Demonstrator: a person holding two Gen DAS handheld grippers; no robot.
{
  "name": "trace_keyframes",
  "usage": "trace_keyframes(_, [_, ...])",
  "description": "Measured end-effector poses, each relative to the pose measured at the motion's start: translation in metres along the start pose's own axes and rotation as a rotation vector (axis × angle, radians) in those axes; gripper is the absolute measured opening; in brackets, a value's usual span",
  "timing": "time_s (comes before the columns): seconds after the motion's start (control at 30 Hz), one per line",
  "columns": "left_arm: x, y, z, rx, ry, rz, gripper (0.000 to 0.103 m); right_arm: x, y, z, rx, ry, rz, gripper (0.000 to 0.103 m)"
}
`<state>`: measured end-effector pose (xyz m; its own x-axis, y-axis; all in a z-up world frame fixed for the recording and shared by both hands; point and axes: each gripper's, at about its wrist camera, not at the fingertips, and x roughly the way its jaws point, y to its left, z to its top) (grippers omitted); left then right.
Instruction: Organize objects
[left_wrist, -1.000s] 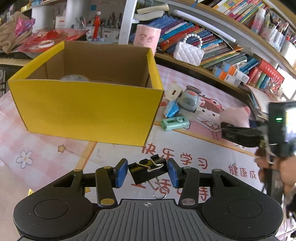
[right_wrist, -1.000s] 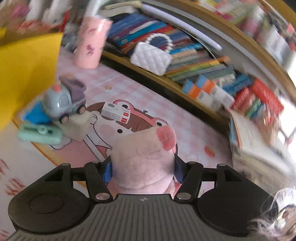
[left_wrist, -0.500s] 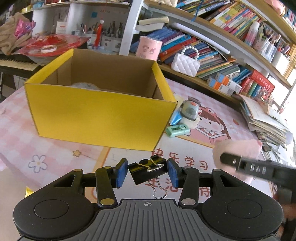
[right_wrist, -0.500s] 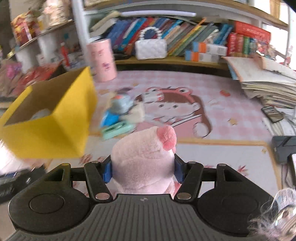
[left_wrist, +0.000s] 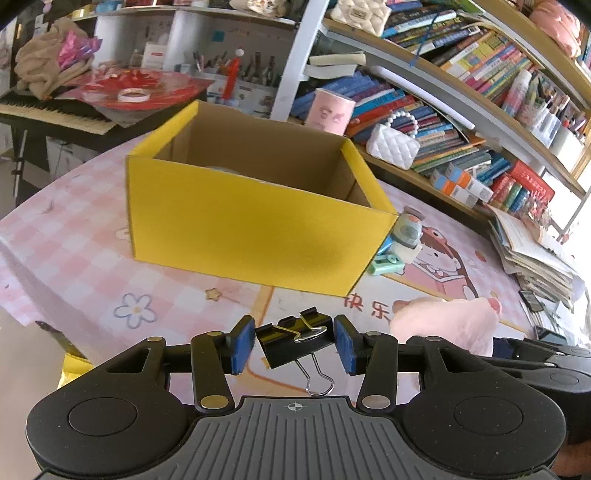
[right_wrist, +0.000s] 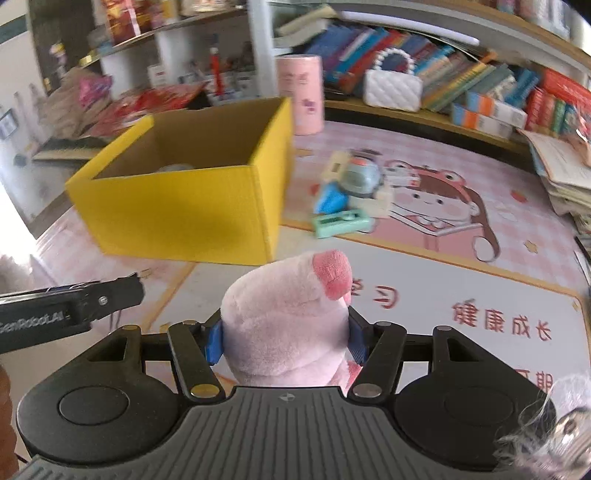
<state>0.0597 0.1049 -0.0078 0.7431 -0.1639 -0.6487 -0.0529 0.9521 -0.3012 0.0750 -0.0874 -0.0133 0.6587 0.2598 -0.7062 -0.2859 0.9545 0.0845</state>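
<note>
You are mid-carry: your left hand-held gripper (left_wrist: 294, 341) grasps a black binder clip (left_wrist: 293, 339) and your right hand-held gripper (right_wrist: 284, 341) clenches a pink plush toy (right_wrist: 286, 328), both low in frame, short of the yellow box (left_wrist: 251, 225). Small toys (right_wrist: 351, 199) wait on the surface (left_wrist: 74, 251).

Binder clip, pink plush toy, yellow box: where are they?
binder clip (left_wrist: 295, 338), left wrist view, black body.
pink plush toy (right_wrist: 286, 317), right wrist view, fuzzy body.
yellow box (left_wrist: 251, 229), left wrist view, front wall.

Crowded bookshelves (left_wrist: 461, 85), white quilted purse (left_wrist: 393, 146); stacked papers (left_wrist: 532, 251), pink cartoon tablecloth (right_wrist: 461, 229)
</note>
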Motion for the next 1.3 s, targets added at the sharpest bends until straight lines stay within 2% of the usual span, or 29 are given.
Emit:
trace_keyframes(0.53, [-0.033,0.033,-0.006,-0.008,-0.035,-0.005,0.045,-0.019,0.049,-0.011,-0.047,-0.025,0.027,0.06])
trace_keyframes(1.3, [-0.074,0.074,-0.015,0.053,-0.061,-0.037,0.045,-0.045,0.108,-0.042,-0.009,-0.068,0.003,0.06])
